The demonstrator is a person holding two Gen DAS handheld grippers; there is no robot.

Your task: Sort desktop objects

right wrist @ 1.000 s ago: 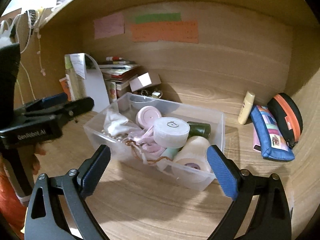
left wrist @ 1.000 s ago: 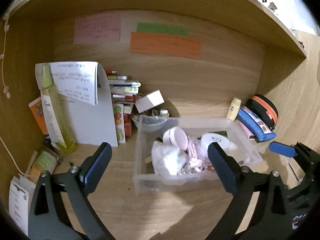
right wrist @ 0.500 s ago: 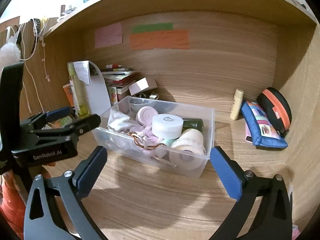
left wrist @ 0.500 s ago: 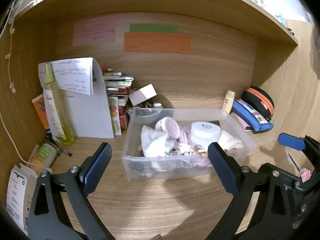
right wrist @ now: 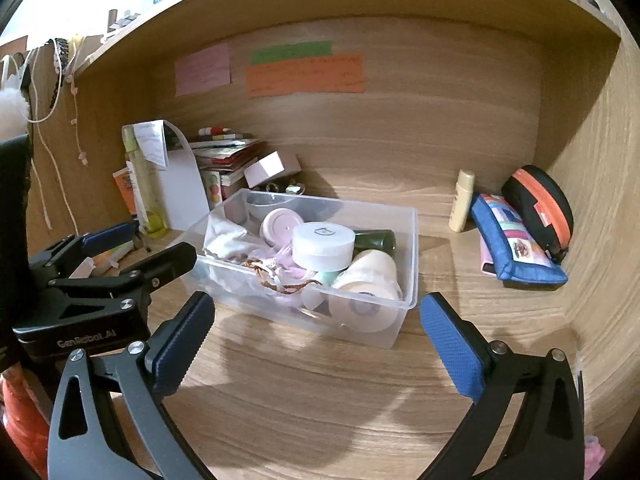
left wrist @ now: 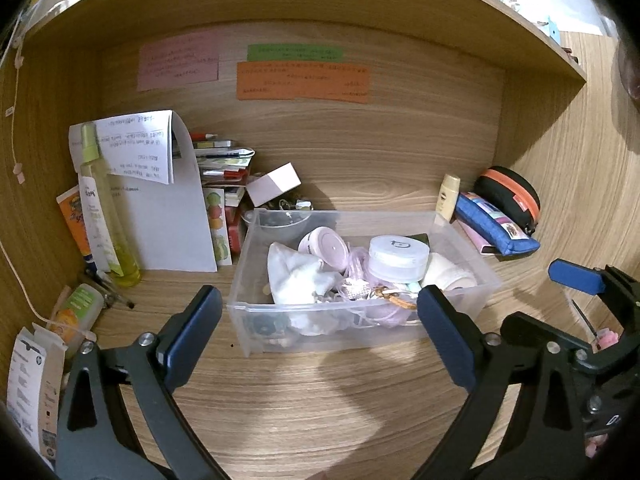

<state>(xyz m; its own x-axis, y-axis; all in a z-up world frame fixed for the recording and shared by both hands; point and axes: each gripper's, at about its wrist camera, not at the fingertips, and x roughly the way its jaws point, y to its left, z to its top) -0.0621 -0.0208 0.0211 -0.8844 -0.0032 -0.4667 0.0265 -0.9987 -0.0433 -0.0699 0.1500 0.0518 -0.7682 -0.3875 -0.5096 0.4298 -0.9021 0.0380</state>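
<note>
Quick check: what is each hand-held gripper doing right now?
Left hand-held gripper: open, holding nothing.
Right hand-held gripper: open, holding nothing.

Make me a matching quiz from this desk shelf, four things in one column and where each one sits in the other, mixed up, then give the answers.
Things:
1. round white lidded jar
2. tall yellow-green spray bottle
3. black round zip case with orange band
4. orange paper note

Places:
A. stuck on the back wall
B. far right, behind the blue pouch
C. inside the clear plastic bin
D. standing at the left, by the white paper

Pairs: 1-C, 2-D, 3-B, 4-A
</note>
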